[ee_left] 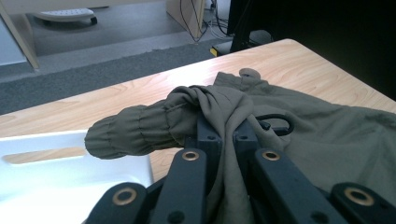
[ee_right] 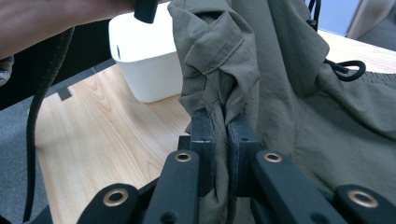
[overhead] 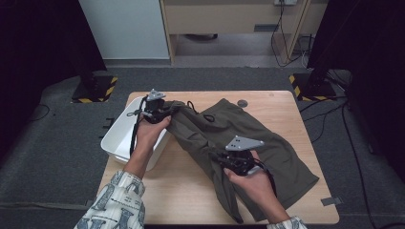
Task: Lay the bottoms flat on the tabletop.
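**Both claws grip olive garment over wooden table**

Wooden table (overhead: 191, 191) under dim room light carries an olive garment (overhead: 272, 143) spread across its middle and right side. Nearest, the right claw (ee_right: 220, 123) is clenched on a bunched fold of that cloth. Farther back, the left claw (ee_left: 226, 128) pinches the gathered waistband, lifted beside a white bin (overhead: 119, 133) at the table's left edge.

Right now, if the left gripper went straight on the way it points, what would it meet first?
The left gripper is already shut on the olive shorts. Beyond the bunched cloth in its jaws, the first thing ahead is probably more of the shorts, then bare wooden table; depth is unclear.
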### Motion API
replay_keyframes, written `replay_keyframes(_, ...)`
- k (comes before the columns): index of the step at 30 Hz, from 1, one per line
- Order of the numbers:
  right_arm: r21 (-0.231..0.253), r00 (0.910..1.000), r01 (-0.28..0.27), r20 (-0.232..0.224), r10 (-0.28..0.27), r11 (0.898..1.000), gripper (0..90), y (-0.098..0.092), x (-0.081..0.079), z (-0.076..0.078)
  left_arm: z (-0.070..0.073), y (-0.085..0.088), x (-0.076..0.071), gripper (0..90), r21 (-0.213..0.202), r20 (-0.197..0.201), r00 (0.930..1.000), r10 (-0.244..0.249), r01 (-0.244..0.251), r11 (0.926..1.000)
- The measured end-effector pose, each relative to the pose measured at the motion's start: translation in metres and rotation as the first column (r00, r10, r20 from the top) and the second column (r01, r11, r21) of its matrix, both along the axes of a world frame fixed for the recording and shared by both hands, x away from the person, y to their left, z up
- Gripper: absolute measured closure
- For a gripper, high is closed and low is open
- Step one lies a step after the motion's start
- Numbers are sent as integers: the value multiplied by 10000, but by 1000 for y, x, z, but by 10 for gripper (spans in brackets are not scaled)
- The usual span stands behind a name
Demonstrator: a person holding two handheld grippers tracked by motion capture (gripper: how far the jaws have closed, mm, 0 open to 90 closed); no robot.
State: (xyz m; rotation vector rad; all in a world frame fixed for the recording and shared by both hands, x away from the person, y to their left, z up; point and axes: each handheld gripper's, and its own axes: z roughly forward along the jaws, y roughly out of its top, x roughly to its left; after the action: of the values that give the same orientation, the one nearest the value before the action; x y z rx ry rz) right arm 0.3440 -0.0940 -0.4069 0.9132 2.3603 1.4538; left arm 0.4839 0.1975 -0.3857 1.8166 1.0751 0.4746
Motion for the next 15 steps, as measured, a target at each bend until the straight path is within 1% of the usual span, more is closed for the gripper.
replay_keyframes(4,32,9999,-164,38,164,9999,835,7,-2,3,5,8,-4,854,-103,103,9999,86,-85,9999)
replay_keyframes(8,48,9993,-369,113,368,9993,835,15,-6,9,12,15,-8,854,-212,149,9998,118,-114,9997)
replay_keyframes(12,180,9981,-590,211,586,9981,836,22,-10,22,22,21,-11,853,-246,271,9995,171,-164,9996)
replay_keyframes(14,218,9972,-669,337,662,9975,835,23,-13,29,26,21,-9,853,-265,215,9997,149,-144,9995)
replay_keyframes(15,218,9969,-654,447,643,9976,836,22,-15,36,27,19,-7,853,-223,169,9998,107,-103,9997)
